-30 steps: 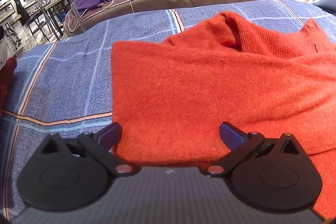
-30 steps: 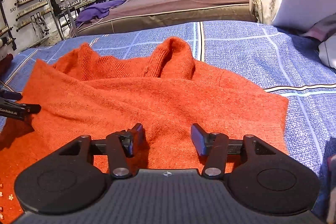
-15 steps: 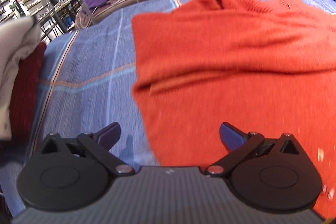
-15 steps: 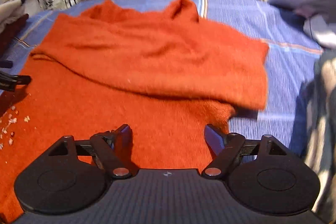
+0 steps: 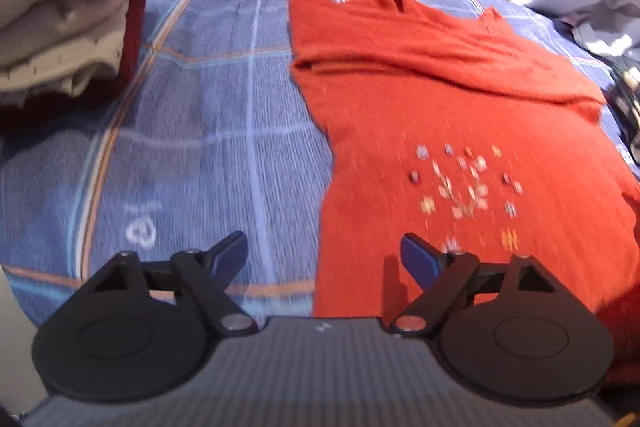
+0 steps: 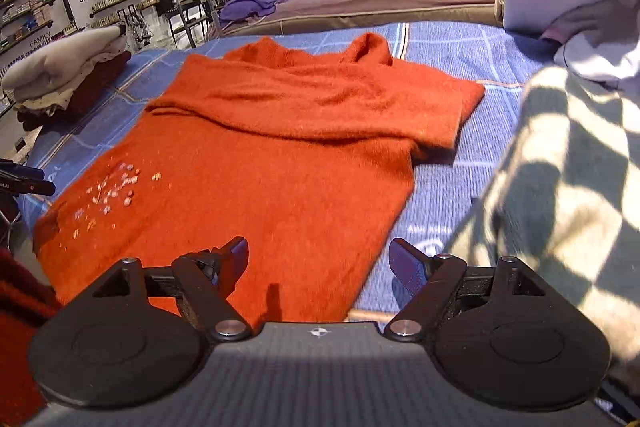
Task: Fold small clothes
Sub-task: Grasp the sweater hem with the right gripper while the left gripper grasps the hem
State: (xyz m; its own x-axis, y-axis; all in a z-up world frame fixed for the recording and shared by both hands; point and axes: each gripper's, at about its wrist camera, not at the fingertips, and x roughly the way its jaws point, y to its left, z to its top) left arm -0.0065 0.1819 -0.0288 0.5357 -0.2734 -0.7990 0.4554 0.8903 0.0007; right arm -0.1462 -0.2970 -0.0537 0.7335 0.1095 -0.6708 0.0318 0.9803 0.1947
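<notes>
Orange sweater (image 5: 460, 131) flat on the blue bed (image 5: 208, 131), top part folded down, left gripper (image 5: 322, 259) closing over its near left edge, gripping nothing, right gripper (image 6: 318, 263) wide open over its near right edge, clothes pile (image 6: 68, 75) left of sweater

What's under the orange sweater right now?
The sweater lies on the blue plaid bedspread, which shows around it. Whatever it covers is hidden.

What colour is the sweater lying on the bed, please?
Orange sweater, with small pale embroidery; clearest in the right wrist view.
</notes>
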